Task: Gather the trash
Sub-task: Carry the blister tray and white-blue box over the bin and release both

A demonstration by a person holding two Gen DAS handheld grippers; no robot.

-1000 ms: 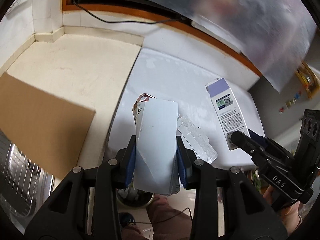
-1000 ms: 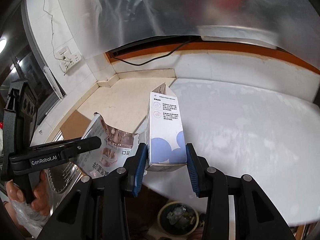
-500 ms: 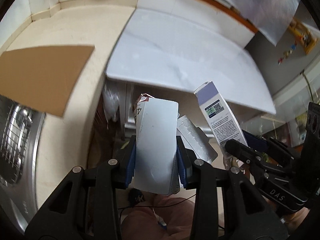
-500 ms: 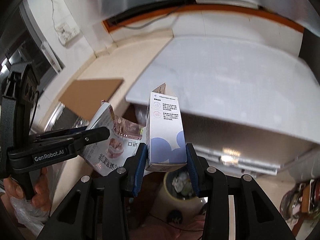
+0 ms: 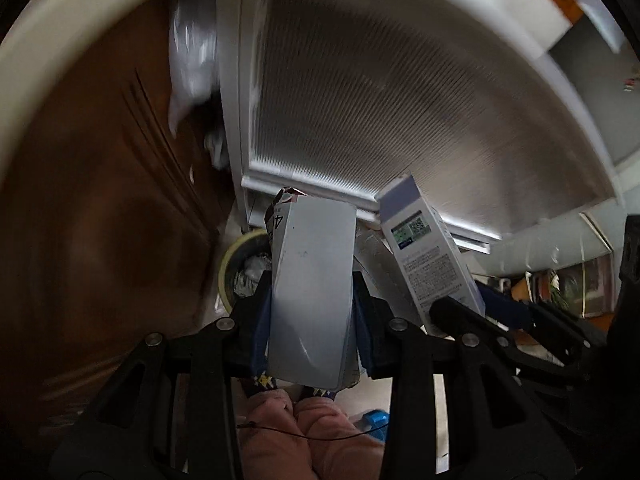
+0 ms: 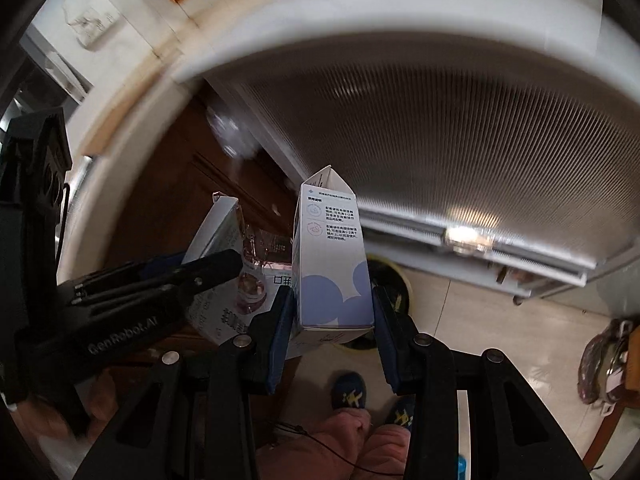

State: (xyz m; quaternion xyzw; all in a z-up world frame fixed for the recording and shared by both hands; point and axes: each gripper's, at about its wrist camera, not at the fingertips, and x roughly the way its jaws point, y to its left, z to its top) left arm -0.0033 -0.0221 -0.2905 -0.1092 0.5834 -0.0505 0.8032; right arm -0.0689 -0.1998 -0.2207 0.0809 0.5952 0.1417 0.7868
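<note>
Two empty cartons ride above a kitchen floor, one in each handheld gripper. The left gripper (image 5: 312,312) is closed on a pale grey carton (image 5: 310,292), its blue pads pressing the two narrow sides low on the body, with the torn top flap pointing away from the fingers. The right gripper (image 6: 333,312) clamps a white carton with purple circles (image 6: 330,264) the same way, near its base, with the gabled top standing clear beyond the fingertips.

Both cartons look light and thin-walled; the paperboard appears stiff enough to hold shape under a side squeeze, though a harder pinch would likely crease it. A hold low on the flat sides, as here, seems the safest purchase.

Both grippers are angled downward, side by side, with the person's slippered feet (image 6: 349,394) showing below the fingers. A yellow-rimmed bin (image 5: 240,264) sits on the tiles just beyond and below the fingertips, partly hidden behind the cartons; crumpled waste shows inside it. Judging by this pose, the cartons are poised over the bin for dropping. Motion blur smears the cabinet front (image 5: 400,120) behind.
</note>
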